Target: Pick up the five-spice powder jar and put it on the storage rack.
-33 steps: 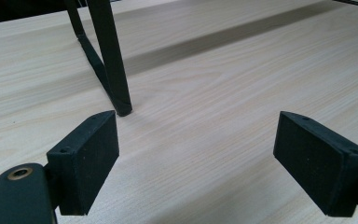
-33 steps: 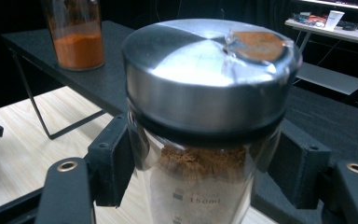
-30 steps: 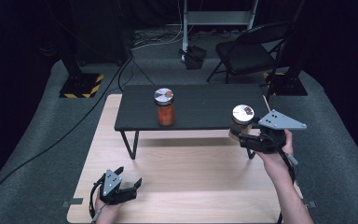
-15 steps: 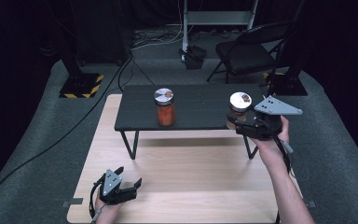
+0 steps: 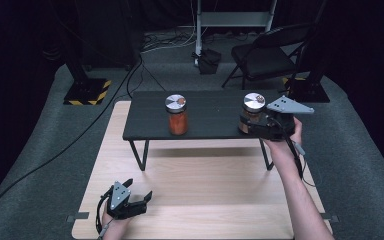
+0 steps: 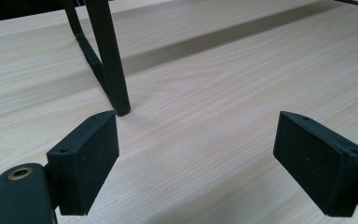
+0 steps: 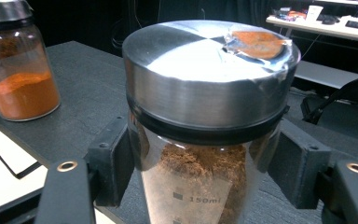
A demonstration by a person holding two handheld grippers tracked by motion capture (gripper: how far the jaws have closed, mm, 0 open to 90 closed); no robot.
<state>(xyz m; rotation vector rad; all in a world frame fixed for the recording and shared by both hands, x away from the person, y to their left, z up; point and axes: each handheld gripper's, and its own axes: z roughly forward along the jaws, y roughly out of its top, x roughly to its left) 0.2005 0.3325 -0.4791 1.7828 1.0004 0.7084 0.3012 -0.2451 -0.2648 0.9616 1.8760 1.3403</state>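
— Over the right end of the black table point(image 5: 205, 125), what step is going on?

— Carrying, by my reading. The right gripper point(image 5: 252, 126) is pinching a brown-powder jar point(image 5: 253, 111) on both sides of the glass, below the lid point(image 7: 209, 70). The jar is sitting at the table's right front edge; I cannot tell whether its base is touching the top or hanging just above it.

— And the other jar?

— The orange jar point(image 5: 177, 115) is standing alone near the middle of the table, well apart. In the right gripper view it is showing at the upper left point(image 7: 21, 70), beyond the held one.

— Which way is the held jar pointing?

— Upright — long axis vertical, steel lid up, the printed scale on the glass reading level. A torn orange sticker point(image 7: 256, 43) is lying on the lid's far side.

— What does the next move call for?

— Probably keeping that axis vertical while bringing the jar further onto the table, then lowering it flat before easing the jaws apart — the edge is close, so a tilt could tip it off.

— The left gripper?

— The left gripper point(image 5: 130, 199) is resting low on the wooden board point(image 5: 205, 200), jaws spread with nothing between them, facing a table leg point(image 6: 109, 60).
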